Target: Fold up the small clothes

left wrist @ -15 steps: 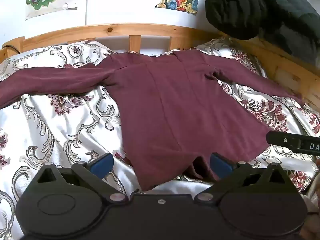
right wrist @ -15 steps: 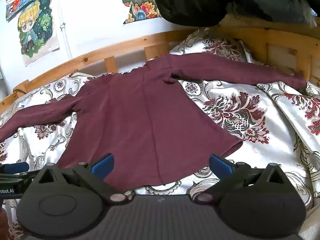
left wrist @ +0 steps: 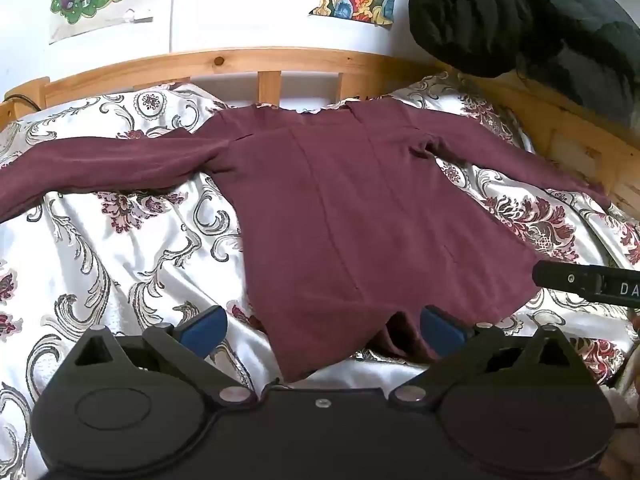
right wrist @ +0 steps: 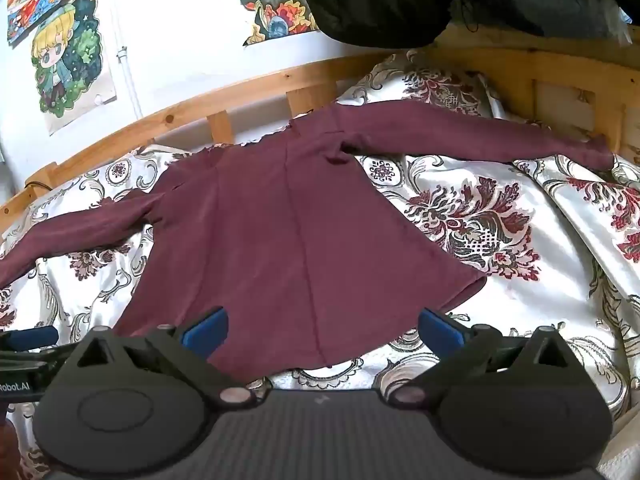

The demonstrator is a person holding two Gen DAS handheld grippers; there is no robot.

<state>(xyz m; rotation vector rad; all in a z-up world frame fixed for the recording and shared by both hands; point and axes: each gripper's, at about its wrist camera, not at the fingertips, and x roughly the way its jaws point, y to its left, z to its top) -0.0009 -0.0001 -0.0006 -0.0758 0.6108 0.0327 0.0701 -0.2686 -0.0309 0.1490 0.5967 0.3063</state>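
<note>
A maroon long-sleeved top (left wrist: 360,216) lies spread flat on a patterned bedspread (left wrist: 120,264), both sleeves stretched out to the sides, hem nearest me. It also shows in the right wrist view (right wrist: 288,240). My left gripper (left wrist: 322,330) is open and empty, hovering just above the hem's left part. My right gripper (right wrist: 322,330) is open and empty over the hem's right part. The right gripper's finger (left wrist: 580,282) shows at the right edge of the left wrist view; the left gripper's finger (right wrist: 32,338) shows at the left edge of the right wrist view.
A wooden bed rail (left wrist: 240,60) runs along the far side and the right side (right wrist: 560,76). A black bundle of fabric (left wrist: 520,20) hangs over the far right corner. Posters hang on the white wall (right wrist: 68,60).
</note>
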